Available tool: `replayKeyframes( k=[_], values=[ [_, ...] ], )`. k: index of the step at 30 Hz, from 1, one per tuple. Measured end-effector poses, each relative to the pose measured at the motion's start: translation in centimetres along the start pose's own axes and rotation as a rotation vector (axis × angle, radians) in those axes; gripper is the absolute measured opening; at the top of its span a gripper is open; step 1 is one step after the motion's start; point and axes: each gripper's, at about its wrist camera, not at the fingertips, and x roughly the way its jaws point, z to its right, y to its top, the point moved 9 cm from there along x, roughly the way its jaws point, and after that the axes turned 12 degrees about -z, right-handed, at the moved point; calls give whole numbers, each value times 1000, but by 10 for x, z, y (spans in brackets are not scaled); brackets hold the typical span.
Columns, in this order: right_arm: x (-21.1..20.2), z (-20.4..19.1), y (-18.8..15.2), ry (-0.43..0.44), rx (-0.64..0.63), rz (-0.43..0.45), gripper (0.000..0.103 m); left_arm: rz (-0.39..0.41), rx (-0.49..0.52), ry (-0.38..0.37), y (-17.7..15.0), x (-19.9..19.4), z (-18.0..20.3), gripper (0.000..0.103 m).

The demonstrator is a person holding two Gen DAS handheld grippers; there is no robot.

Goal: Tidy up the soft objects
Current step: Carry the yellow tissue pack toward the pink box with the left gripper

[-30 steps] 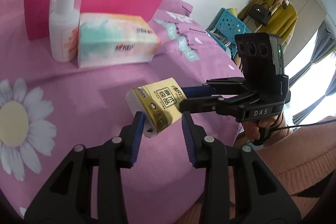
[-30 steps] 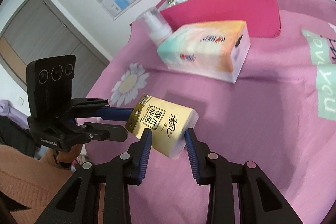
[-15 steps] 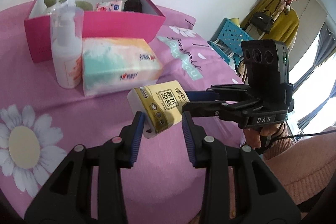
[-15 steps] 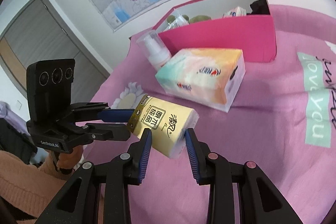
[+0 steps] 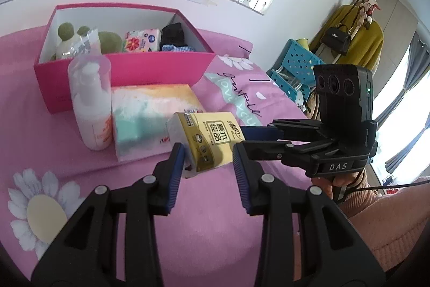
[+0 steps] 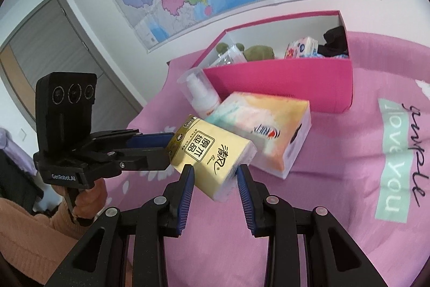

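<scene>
Yellow tissue pack (image 5: 212, 137) clamped between both grippers' jaws

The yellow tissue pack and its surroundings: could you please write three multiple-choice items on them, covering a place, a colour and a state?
1. Where does the white pump bottle stand?
A. Inside the pink box
B. On the bedspread in front of the pink box, beside the large tissue pack
C. On the blue crate

2. What colour is the open box's outside?
A. Pink
B. Blue
C. Yellow

3. How is the yellow tissue pack held?
A. Lying free on the bedspread
B. By the left tool alone
C. By the left tool and the right tool, one at each end

Answers: 1 B, the bottle is outside the box, next to the large tissue pack. 2 A, its walls are pink. 3 C, both pairs of pads press on it, clear of the bedspread.
</scene>
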Motion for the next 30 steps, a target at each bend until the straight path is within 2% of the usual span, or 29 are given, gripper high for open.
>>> replayKeyframes(
  k=[17,30],
  values=[
    [-16,5,35,-23,-36,64,34,48,-3,18,25,-6,1,39],
    [-19,6,44,-23,-43,85,34,68,5,43,33,-11,3,39]
  ],
)
